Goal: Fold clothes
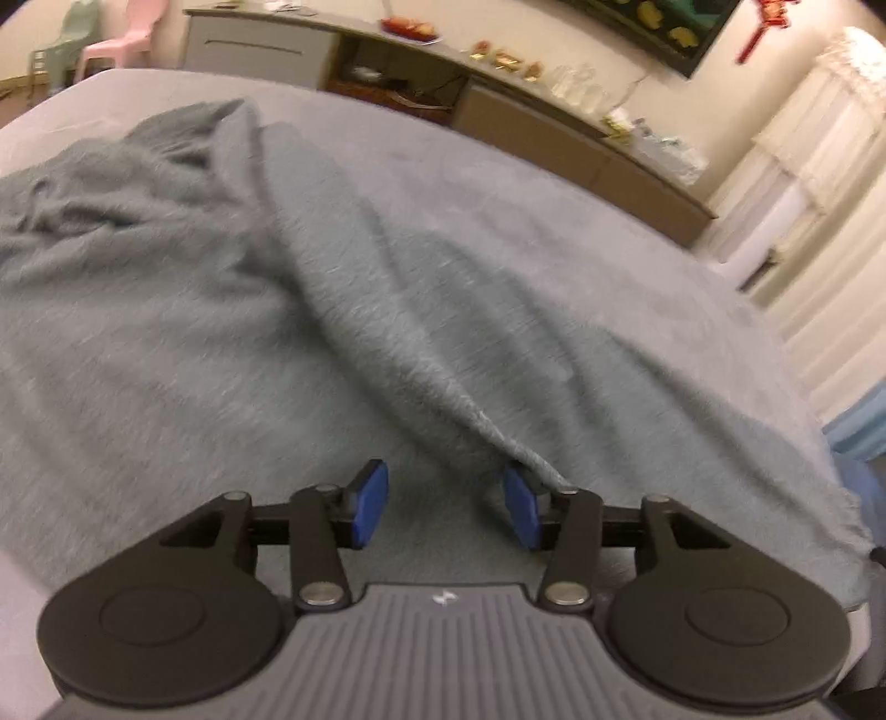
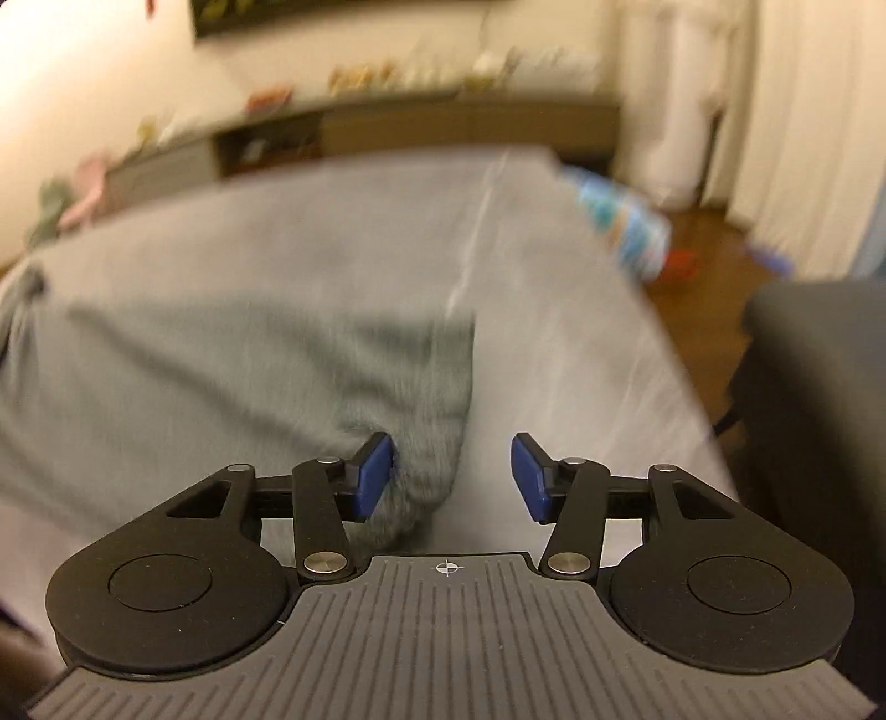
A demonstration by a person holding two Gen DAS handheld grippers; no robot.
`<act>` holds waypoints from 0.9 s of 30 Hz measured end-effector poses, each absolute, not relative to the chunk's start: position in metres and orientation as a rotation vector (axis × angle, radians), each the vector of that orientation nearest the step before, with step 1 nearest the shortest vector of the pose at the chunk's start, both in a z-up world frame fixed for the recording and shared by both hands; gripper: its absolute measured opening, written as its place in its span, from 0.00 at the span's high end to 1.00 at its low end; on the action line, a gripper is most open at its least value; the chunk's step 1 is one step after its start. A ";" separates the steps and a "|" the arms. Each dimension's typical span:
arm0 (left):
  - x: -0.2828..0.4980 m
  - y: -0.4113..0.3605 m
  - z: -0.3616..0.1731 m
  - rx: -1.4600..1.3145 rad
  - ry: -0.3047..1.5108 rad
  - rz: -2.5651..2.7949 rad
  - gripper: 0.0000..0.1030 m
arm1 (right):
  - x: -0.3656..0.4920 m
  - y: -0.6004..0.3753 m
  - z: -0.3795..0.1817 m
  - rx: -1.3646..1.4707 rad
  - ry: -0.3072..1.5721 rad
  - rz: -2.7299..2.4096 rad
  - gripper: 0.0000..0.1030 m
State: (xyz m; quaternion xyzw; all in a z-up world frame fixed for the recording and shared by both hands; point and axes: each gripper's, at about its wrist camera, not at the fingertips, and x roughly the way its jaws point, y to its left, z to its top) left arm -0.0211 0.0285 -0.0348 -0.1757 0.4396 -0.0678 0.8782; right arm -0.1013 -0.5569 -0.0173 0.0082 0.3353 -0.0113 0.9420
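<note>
A grey knit garment (image 1: 221,288) lies rumpled across a grey-sheeted bed (image 1: 498,183). In the left wrist view my left gripper (image 1: 446,512) is open just above the cloth, and a raised fold of the garment runs down to its right blue pad (image 1: 520,512). In the right wrist view, which is blurred by motion, the garment (image 2: 249,365) covers the left of the bed (image 2: 554,332). My right gripper (image 2: 451,479) is open, and a hanging corner of the cloth touches its left pad (image 2: 374,479).
A long low cabinet (image 1: 554,122) with small items stands beyond the bed, with pale curtains (image 1: 819,194) to the right and plastic chairs (image 1: 111,33) at far left. In the right wrist view a dark object (image 2: 814,415) sits at the right and colourful things (image 2: 626,221) lie on the wood floor.
</note>
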 end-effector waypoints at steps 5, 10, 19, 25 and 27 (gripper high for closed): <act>-0.008 0.017 -0.039 -0.355 0.938 -0.177 0.56 | -0.102 -0.499 -0.001 -0.206 0.590 -0.009 0.54; -0.011 0.029 -0.052 -0.418 0.936 -0.215 0.94 | -0.095 -0.438 -0.027 -0.435 0.723 0.328 0.52; -0.032 0.051 -0.055 -0.456 0.951 -0.228 0.90 | -0.028 -0.440 -0.060 -0.510 0.905 0.287 0.46; -0.034 0.076 -0.045 -0.410 0.957 -0.219 0.76 | 0.003 -0.457 -0.056 -0.419 1.025 0.279 0.47; -0.034 0.097 -0.037 -0.383 0.946 -0.169 0.75 | -0.009 -0.444 -0.054 -0.508 1.078 0.353 0.50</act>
